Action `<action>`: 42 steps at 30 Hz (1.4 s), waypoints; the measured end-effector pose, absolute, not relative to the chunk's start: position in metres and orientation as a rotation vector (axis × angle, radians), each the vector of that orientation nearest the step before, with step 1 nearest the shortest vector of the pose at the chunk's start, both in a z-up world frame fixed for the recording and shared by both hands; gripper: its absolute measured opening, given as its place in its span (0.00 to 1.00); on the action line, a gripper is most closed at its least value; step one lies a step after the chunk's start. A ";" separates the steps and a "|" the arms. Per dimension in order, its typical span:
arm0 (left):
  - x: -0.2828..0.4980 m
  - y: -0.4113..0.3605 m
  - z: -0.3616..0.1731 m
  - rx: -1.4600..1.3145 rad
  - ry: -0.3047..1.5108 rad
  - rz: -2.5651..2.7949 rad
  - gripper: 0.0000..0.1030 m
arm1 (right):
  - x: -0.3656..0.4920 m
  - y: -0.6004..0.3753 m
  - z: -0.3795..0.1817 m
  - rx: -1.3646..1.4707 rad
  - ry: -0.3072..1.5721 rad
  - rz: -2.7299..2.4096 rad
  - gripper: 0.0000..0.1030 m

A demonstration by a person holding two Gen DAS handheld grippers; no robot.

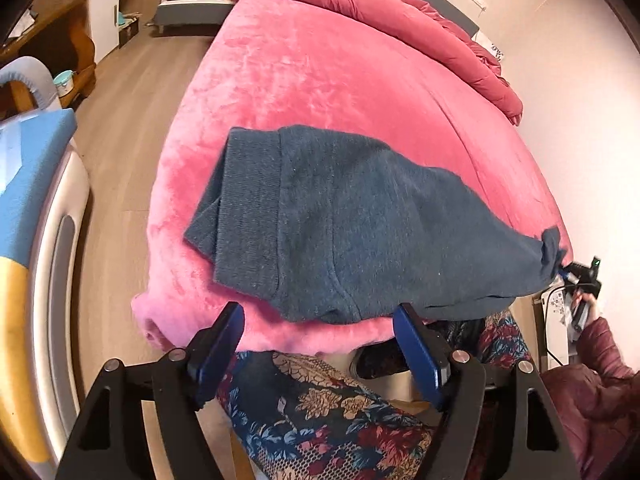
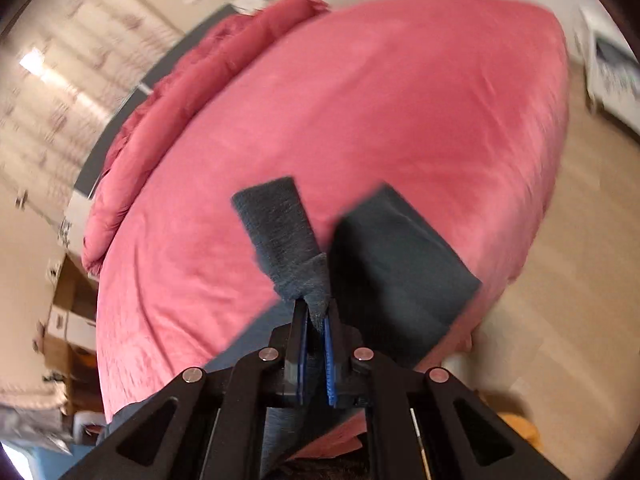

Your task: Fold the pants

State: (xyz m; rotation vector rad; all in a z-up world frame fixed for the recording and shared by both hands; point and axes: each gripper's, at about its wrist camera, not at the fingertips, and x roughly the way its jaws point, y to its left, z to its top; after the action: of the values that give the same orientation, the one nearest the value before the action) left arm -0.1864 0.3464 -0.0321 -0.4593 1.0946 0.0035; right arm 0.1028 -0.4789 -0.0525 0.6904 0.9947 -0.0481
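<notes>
One fold looks done: our right tongs [image 2: 316, 320] pinch dark-blue knit pants [image 1: 340, 224] at 3 o'clock on pink plush bed [image 1: 304, 80]; left tongs [image 1: 320, 320] gape empty; more folds remain.

hand-held gripper [image 1: 320, 344]: black frame | blue pads | silver screws | maroon sleeve [image 1: 600, 372]
</notes>
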 end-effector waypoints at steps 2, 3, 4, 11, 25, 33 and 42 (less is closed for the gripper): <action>-0.191 0.346 -0.028 -0.457 1.090 0.007 0.75 | 0.094 -0.490 -0.077 0.705 1.056 -0.155 0.13; -0.192 0.346 -0.025 -0.454 1.085 0.015 0.75 | 0.084 -0.497 -0.087 0.741 1.065 -0.183 0.14; -0.192 0.344 -0.022 -0.452 1.079 0.019 0.75 | 0.077 -0.500 -0.092 0.758 1.070 -0.208 0.18; -0.155 0.314 -0.015 -0.387 1.023 -0.025 0.76 | 0.053 -0.469 -0.043 0.579 0.951 -0.293 0.30; -0.086 0.261 -0.111 -0.231 1.121 0.280 0.84 | 0.149 -0.329 -0.067 0.223 1.156 -0.172 0.38; -0.090 0.260 -0.101 -0.265 1.084 0.272 0.92 | 0.072 -0.403 -0.041 0.778 0.951 -0.054 0.51; -0.095 0.249 -0.087 -0.286 1.062 0.286 0.98 | 0.009 -0.454 -0.138 1.282 0.860 -0.101 0.67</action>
State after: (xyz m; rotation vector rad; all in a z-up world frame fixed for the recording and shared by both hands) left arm -0.0950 0.2491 -0.0874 -0.2863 1.0617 0.2858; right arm 0.0088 -0.4542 -0.1383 1.2823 0.8602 -0.1008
